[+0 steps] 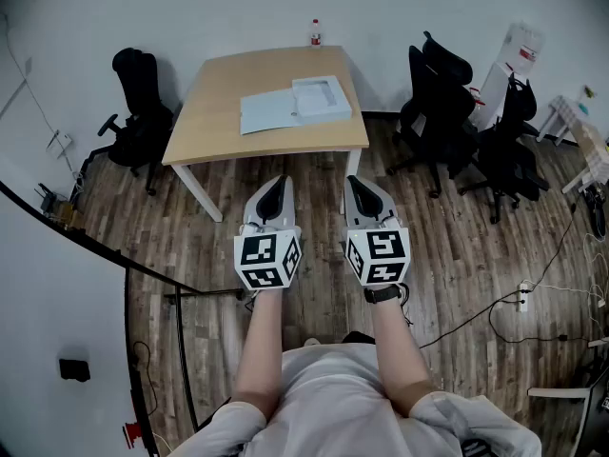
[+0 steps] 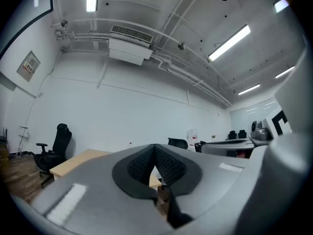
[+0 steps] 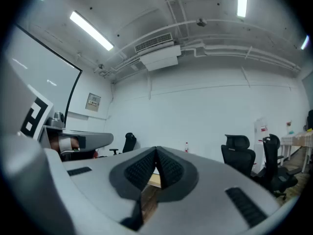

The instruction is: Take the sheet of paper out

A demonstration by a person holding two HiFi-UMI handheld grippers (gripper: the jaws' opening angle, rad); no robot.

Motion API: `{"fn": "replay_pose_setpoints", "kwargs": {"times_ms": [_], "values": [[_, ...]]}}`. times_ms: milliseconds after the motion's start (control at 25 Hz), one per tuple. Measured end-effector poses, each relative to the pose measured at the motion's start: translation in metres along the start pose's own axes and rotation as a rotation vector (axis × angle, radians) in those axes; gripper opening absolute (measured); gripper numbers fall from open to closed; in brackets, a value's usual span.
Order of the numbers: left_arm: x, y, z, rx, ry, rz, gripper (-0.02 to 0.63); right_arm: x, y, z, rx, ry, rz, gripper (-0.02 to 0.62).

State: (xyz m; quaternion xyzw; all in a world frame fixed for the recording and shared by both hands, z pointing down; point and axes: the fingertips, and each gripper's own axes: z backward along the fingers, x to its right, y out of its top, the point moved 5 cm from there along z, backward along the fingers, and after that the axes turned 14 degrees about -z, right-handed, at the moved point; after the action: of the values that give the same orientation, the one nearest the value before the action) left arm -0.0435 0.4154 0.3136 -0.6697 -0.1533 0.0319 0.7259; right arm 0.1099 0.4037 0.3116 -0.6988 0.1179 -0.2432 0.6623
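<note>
A pale open folder (image 1: 295,104) with a sheet of paper (image 1: 266,110) on its left half lies on the wooden table (image 1: 214,103) ahead of me. Both grippers are held level, side by side, well short of the table. My left gripper (image 1: 282,183) has its jaws shut with nothing between them, and its tips meet in the left gripper view (image 2: 155,146). My right gripper (image 1: 353,181) is likewise shut and empty, its tips touching in the right gripper view (image 3: 156,149).
A small bottle (image 1: 315,33) stands at the table's far edge. A black office chair (image 1: 138,112) sits left of the table, and several more black chairs (image 1: 457,112) stand to the right. Cables (image 1: 533,293) and a power strip lie on the wood floor at right.
</note>
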Motion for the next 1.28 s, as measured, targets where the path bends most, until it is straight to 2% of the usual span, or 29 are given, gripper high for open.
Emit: {"fn": "replay_pose_setpoints", "kwargs": {"times_ms": [400,680,1040,1280], "values": [[-0.039,-0.025,-0.001,-0.007,-0.008,-0.003,0.009,-0.021,-0.016,-0.035,0.047,0.04,-0.086,0.014],[-0.057,-0.039,-0.023,-0.013,-0.01,0.021,0.009,-0.017,-0.023,-0.076,0.029,0.041,-0.092,0.014],[-0.089,-0.062,-0.11,-0.021,0.009,0.057,0.009,0.023,-0.025,-0.174,0.019,0.094,-0.109,0.014],[-0.125,-0.066,-0.184,-0.043,0.067,0.057,0.009,0.054,-0.013,-0.267,0.004,0.156,-0.145,0.014]]}}
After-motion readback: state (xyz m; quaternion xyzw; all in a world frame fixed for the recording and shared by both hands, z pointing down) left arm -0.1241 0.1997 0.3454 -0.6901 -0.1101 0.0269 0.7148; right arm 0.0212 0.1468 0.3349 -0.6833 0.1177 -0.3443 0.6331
